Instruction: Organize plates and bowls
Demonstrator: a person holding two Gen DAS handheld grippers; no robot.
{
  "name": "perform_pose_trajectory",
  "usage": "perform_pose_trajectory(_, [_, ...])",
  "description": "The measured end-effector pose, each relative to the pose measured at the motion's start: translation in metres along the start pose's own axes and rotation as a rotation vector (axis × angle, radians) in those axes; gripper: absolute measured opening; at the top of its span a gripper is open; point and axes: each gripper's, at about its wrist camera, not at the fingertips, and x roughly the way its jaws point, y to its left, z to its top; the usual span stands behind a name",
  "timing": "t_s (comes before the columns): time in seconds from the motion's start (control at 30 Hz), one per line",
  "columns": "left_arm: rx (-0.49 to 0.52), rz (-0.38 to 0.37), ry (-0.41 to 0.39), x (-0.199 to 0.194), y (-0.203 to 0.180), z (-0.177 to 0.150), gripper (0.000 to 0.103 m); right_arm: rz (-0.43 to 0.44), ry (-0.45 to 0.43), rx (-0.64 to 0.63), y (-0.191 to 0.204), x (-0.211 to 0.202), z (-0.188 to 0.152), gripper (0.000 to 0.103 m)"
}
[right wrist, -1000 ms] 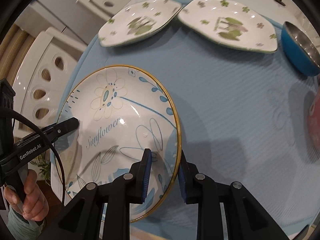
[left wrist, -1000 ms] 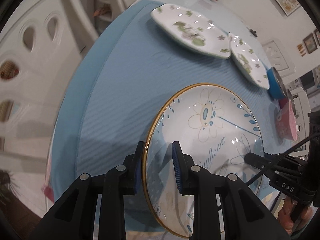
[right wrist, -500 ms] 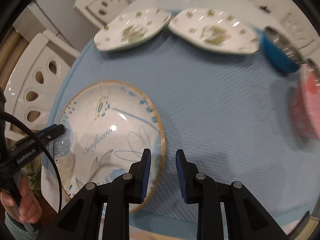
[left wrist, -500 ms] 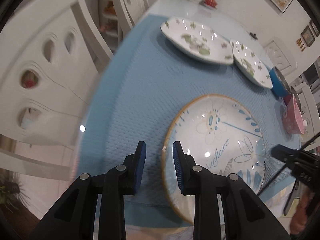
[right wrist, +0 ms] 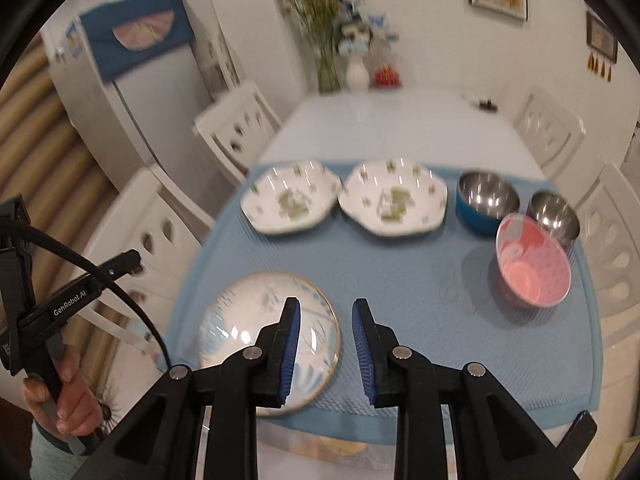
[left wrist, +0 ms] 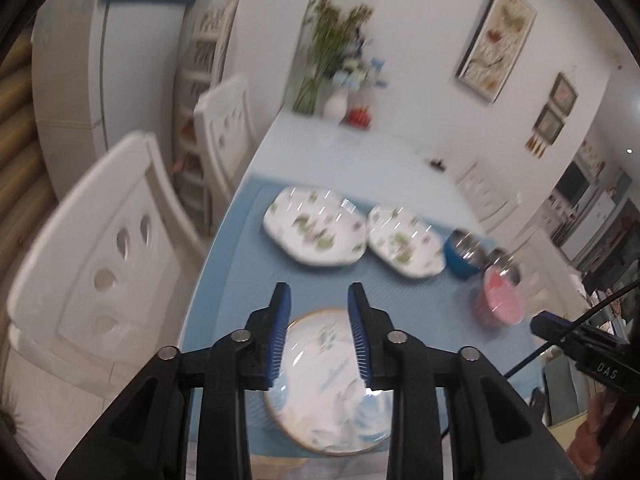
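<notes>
White walls with framed pictures ring a table laid with a blue mat [left wrist: 400,292]. From the left wrist view, the left gripper [left wrist: 318,338] hangs in the air above the mat, jaws parted and just been opening, nothing between the pads. Directly beneath its tips lies the round gold-rimmed plate [left wrist: 332,392], flat on the mat. Beyond the tips sit two floral plates [left wrist: 316,236] side by side, and off to the right of them a blue bowl [left wrist: 464,256] and a pink bowl [left wrist: 500,300], both blurred. A white chair [left wrist: 104,256] stands left of the claw.

Over to the right wrist view: the right gripper [right wrist: 326,352] is also up off the mat, jaws apart and lately widening, empty. That plate lies below and left of its tips. Ahead and right, the pink bowl tilts against a small steel bowl [right wrist: 554,212]. At far left, a hand [right wrist: 64,400] grips the other tool's handle.
</notes>
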Motion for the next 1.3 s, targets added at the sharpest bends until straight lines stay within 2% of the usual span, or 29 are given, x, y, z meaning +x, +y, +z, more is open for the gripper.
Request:
perform_pose_trajectory(0.13, [0.019,0.020,-0.079,-0.024,-0.021,0.016,0.033,0.023,-0.083,-0.027,-0.002,-0.033,0.003,0.046])
perform_pose_trajectory(0.2, [-0.001,0.028,-0.079,-0.028,-0.027,0.022,0.036,0.028,-0.096,-0.028,-0.007,-0.044,0.000,0.051])
perform_pose_trajectory(0.3, [-0.015,0.041,-0.044,-0.026,-0.031,0.028,0.039,0.094,-0.080,0.014,-0.023,-0.048,-0.010,0.055])
perform_pose_trajectory(0.37, [-0.018,0.070,-0.026,-0.026,-0.031,0.027,0.039,0.119,-0.074,0.050,-0.034,-0.038,-0.017,0.056])
perform_pose_trajectory(0.43, [-0.020,0.073,0.000,-0.025,-0.026,0.029,0.039,0.151,-0.031,0.088,-0.041,-0.021,-0.016,0.056])
perform_pose_trajectory(0.5, [-0.005,0.097,0.010,-0.023,-0.018,0.038,0.039,0.195,0.011,0.121,-0.041,-0.002,-0.010,0.056])
perform_pose_trajectory(0.57, [0.003,0.100,0.016,-0.016,-0.008,0.048,0.041,0.196,0.019,0.126,-0.035,0.013,0.003,0.056])
perform_pose_trajectory(0.63, [0.000,0.071,0.032,0.000,0.003,0.060,0.058,0.158,0.011,0.135,-0.029,0.027,0.016,0.056])
perform_pose_trajectory(0.73, [0.031,0.090,0.056,0.038,0.018,0.077,0.060,0.149,0.030,0.189,-0.024,0.065,0.042,0.055])
perform_pose_trajectory(0.83, [0.064,0.111,0.119,0.086,0.034,0.093,0.059,0.138,0.068,0.238,-0.019,0.117,0.064,0.055])
perform_pose_trajectory(0.97, [0.050,0.050,0.222,0.160,0.061,0.108,0.059,0.127,0.151,0.300,-0.012,0.196,0.082,0.049])
perform_pose_trajectory(1.07, [0.026,0.014,0.326,0.215,0.076,0.110,0.052,0.110,0.198,0.345,-0.010,0.238,0.088,0.049])
perform_pose_trajectory(1.2, [-0.019,-0.020,0.418,0.274,0.095,0.103,0.028,0.075,0.245,0.360,-0.008,0.279,0.089,0.046])
perform_pose_trajectory(1.3, [-0.061,-0.032,0.449,0.306,0.109,0.100,0.027,0.042,0.275,0.358,-0.009,0.305,0.090,0.039])
